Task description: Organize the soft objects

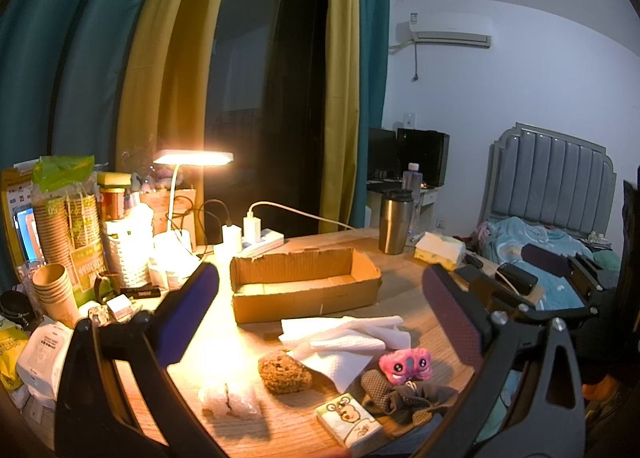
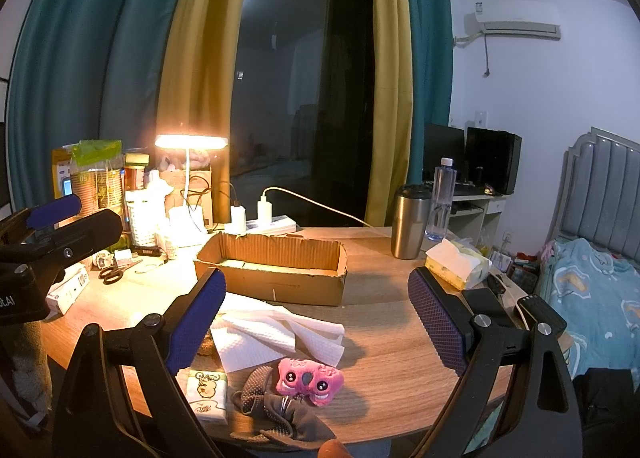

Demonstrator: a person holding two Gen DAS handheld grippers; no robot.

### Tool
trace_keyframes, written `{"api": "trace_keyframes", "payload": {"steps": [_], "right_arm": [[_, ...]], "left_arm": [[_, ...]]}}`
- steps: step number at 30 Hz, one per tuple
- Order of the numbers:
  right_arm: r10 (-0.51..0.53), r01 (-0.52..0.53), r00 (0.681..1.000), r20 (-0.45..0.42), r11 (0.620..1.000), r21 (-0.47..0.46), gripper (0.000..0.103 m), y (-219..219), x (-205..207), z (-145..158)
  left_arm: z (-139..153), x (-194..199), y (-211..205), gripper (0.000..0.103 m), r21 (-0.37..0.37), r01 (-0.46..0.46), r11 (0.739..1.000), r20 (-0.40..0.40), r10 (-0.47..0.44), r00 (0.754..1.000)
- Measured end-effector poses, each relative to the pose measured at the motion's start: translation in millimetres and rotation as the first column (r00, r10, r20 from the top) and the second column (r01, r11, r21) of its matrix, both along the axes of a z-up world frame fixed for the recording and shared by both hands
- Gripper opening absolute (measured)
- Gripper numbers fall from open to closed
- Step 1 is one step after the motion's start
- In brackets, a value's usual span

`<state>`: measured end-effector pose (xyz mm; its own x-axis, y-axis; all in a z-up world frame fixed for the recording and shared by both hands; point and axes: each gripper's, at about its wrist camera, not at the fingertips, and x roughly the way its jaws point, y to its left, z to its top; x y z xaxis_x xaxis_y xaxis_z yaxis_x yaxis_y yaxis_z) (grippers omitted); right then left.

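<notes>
A: What's on the desk [image 1: 384,274]?

B: Corrugated box [image 1: 306,282], open top, ragged edge, nothing in it. In front: embossed white tissues [image 1: 348,338], coarse brown sponge [image 1: 284,372], crinkly clear wrap [image 1: 230,402], pink plush [image 2: 310,380], dotted grey glove [image 2: 276,410], printed tissue pack [image 2: 208,394].

A: Tools?

B: Left tool [image 1: 320,318] spread wide, holding nothing, above the tissues. Right tool [image 2: 316,322] likewise wide, empty, over tissues and plush. Pads knurled blue.
</notes>
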<state>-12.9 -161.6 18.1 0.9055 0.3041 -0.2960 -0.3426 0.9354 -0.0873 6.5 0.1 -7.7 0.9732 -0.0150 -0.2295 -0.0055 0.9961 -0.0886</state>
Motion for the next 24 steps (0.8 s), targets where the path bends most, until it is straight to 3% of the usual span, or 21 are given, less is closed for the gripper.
{"api": "trace_keyframes", "payload": {"steps": [15,24], "right_arm": [[0.0,0.0,1.0,-0.008,1.0,-0.001,0.095,0,1,-2],[-0.001,0.001,0.997,-0.08,1.0,-0.005,0.095,-2,15,-25]], "left_arm": [[-4,1,-3,0.102,0.001,0.002,1.0,-0.005,-0.002,1.0],[-26,13,-5,0.102,0.001,0.011,1.0,-0.072,-0.01,0.997]]}}
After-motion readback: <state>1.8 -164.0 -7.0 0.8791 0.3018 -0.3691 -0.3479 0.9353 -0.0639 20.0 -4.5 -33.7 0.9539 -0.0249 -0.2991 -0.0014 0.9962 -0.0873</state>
